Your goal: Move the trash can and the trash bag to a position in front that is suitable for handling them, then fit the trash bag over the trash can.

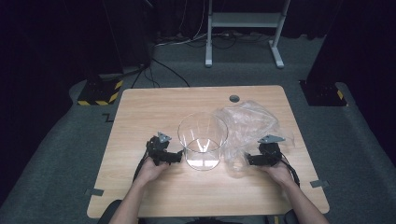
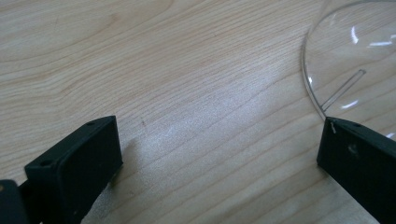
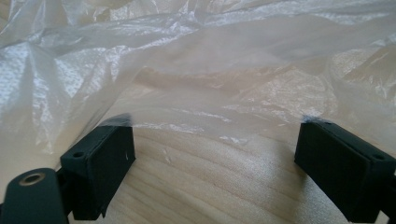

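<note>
A clear round container [image 1: 203,140] stands upright in the middle of the wooden table [image 1: 140,107]. A crumpled clear plastic bag [image 1: 250,123] lies just to its right. My left gripper [image 1: 176,157] rests on the table at the container's left side, jaws wide open over bare wood; in the left gripper view [image 2: 219,154] the container's base [image 2: 355,60] curves in at the upper right. My right gripper [image 1: 246,160] sits at the bag's near edge, jaws wide open. In the right gripper view [image 3: 215,154] the bag [image 3: 196,65] spreads just beyond the fingertips, its edge touching them.
A round cable hole [image 1: 234,98] sits near the table's far edge. Beyond the table are a white desk frame [image 1: 243,28], floor cables and two stands with yellow-black striped feet [image 1: 100,91]. Bare wood lies along the left and near sides.
</note>
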{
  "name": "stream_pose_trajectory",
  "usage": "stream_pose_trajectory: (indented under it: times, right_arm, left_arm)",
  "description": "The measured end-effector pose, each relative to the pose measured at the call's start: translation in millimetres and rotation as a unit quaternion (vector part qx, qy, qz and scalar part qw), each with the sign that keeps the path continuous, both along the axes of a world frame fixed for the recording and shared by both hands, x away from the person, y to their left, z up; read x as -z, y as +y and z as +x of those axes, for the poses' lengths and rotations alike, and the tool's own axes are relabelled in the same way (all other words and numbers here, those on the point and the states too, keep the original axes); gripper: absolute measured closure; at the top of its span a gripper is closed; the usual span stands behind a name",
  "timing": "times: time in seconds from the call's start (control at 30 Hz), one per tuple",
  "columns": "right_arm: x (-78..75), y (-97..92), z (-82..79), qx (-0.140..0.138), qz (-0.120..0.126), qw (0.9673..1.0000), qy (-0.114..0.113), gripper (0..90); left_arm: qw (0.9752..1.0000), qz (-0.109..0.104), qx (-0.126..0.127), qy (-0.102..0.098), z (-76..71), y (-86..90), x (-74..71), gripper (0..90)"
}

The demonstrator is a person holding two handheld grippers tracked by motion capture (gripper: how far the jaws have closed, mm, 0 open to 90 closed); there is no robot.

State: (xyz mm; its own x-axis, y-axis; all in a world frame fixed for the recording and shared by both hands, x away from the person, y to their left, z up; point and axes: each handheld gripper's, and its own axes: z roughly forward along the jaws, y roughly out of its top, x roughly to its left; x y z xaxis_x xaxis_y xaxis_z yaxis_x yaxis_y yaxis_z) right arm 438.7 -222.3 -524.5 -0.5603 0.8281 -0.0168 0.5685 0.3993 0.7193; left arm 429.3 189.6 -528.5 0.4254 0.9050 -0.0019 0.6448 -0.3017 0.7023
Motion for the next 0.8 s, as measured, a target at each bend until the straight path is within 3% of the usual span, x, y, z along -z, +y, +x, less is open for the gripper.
stream_pose_trajectory:
  times: [0.8]
  right_arm:
    - [-3.5,-3.6,-0.6,-0.003,-0.01,0.9998,0.019,11.0]
  left_arm:
    - [0.9999,0.001,0.012,0.001,3.5,0.3,-0.2,0.0]
